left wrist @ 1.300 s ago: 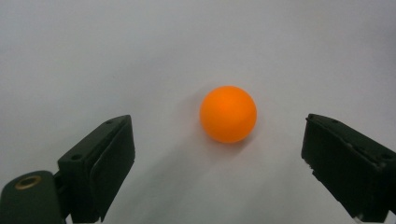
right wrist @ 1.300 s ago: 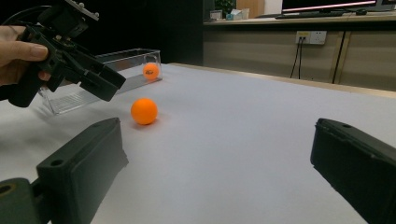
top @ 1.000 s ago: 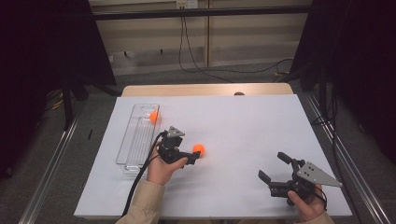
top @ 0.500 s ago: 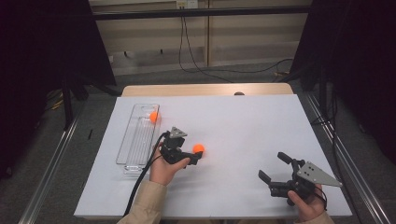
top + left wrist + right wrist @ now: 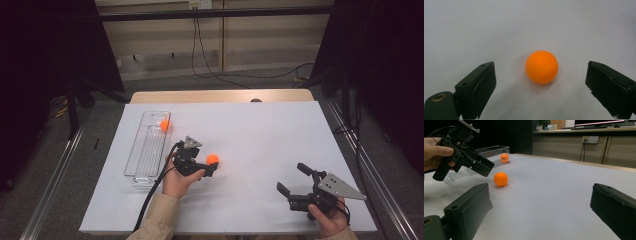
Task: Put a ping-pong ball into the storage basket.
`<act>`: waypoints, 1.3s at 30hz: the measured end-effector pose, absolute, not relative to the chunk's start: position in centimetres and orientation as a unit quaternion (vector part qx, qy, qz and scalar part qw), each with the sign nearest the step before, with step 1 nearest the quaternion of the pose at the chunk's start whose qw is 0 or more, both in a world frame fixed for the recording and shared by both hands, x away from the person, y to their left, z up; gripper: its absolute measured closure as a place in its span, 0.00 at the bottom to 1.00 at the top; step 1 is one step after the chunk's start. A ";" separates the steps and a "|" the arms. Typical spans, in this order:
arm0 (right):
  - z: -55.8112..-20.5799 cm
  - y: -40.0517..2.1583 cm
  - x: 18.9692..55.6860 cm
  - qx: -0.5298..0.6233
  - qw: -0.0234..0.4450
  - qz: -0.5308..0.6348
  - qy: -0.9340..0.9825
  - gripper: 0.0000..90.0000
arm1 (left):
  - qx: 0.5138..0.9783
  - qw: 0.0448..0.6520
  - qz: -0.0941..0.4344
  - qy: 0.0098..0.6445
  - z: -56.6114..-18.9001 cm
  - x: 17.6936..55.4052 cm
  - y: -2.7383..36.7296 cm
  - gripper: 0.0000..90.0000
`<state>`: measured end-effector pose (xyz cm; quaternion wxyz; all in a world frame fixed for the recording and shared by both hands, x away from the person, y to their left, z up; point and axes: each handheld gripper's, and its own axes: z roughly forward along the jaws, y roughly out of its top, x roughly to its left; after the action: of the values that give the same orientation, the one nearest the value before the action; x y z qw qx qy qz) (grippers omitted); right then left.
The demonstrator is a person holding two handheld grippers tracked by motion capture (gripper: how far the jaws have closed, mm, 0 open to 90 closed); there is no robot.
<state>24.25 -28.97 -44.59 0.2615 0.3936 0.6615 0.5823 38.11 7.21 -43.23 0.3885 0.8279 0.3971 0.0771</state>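
High view: my left gripper (image 5: 209, 169) hangs over the white table (image 5: 260, 135), held in the left hand (image 5: 179, 181), with its jaws spread wide. An orange ball (image 5: 213, 159) rests on the table just ahead of them, at the jaw tips. In the left gripper view I see the ball (image 5: 541, 66) lying between the two black jaws and a little beyond their tips, nearer the middle than either pad; bare table shows on both sides of it, so neither jaw touches it. The ball is not clamped.

A clear tray (image 5: 147, 145) lies just to the far side of my left gripper from the ball, beside the hand. A second ball (image 5: 165, 125) sits in the tray's far end, well apart from the jaws. In the right gripper view that second ball (image 5: 504, 157) shows behind the tray's clear wall (image 5: 491, 150).

My right gripper (image 5: 292, 182) sits near the table's near edge, well apart from the left, held in the right hand (image 5: 330, 220). Its jaws also stand apart with nothing between them. Looking along them, I see the ball (image 5: 500, 179) far ahead, with the left gripper (image 5: 482, 167) just over it.
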 end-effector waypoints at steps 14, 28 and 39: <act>-44.6 -28.9 24.3 0.393 0.261 0.583 0.662 0.02 | 0.826 0.385 0.083 0.402 -43.6 38.3 7.1 0.11; -44.6 -28.9 24.3 0.394 0.261 0.583 0.661 0.03 | 0.828 0.384 0.096 0.398 -44.0 38.4 6.8 0.15; -44.6 -28.9 24.3 0.394 0.261 0.582 0.661 0.03 | 0.829 0.388 0.094 0.392 -44.4 38.6 6.4 0.20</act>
<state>24.27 -28.94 -44.61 0.2609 0.3939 0.6614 0.5825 38.58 6.38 -44.40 0.3875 0.8292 0.3918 0.0939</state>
